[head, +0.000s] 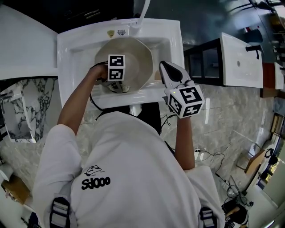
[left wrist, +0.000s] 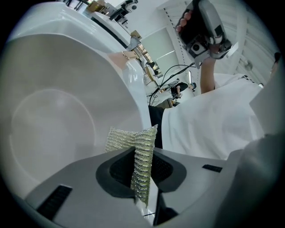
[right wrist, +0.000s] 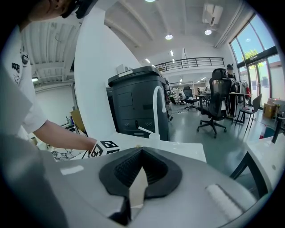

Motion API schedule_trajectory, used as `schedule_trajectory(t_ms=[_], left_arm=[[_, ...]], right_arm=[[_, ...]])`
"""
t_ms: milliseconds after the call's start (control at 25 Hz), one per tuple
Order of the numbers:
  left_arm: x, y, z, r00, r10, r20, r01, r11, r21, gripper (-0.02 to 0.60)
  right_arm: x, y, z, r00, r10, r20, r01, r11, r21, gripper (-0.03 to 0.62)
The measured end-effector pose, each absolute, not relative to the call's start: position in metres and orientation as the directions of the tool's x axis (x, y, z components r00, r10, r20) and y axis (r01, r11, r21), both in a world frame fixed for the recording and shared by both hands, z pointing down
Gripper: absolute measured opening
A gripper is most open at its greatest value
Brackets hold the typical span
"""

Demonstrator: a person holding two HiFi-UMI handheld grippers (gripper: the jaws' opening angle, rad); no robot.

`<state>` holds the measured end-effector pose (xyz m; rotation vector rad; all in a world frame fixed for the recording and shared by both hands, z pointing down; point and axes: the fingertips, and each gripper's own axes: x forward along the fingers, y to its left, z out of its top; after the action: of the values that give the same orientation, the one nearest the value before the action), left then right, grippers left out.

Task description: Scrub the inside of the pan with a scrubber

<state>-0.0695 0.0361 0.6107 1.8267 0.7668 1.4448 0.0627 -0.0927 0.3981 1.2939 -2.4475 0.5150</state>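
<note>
Pan (head: 139,57) holds the left gripper (left wrist: 141,169), clamped on the scrubber (left wrist: 129,140); right gripper (right wrist: 141,153) hovers closed, empty.

A white sink (head: 71,53) has a white faucet (head: 143,11) at the middle of its back edge, with two small stickers (head: 115,32) on that rim just left of it. A second basin (head: 240,62), with a black tap (head: 254,50) at its right edge, stands well apart, and cables (head: 209,156) trail over the marble floor (head: 222,111). Farther off, a black office chair (right wrist: 217,104) stands right of a dark cabinet (right wrist: 136,100).
</note>
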Motion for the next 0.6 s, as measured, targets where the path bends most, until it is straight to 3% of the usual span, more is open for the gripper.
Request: schedule_trajectory(t_ms=[240, 600], left_arm=[[-0.073, 0.030, 0.634, 0.136, 0.756, 0.640, -0.008, -0.645, 0.764, 0.066], [-0.091, 0.002, 0.679, -0.044, 0.568, 0.822, -0.029, -0.823, 0.567, 0.067]], right_arm=[[0.069, -0.093, 0.402, -0.533, -0.712, 0.456, -0.837, 0.522, -0.162, 0.009], [0.076, -0.096, 0.407, -0.535, -0.705, 0.465, -0.835, 0.524, -0.166, 0.009]])
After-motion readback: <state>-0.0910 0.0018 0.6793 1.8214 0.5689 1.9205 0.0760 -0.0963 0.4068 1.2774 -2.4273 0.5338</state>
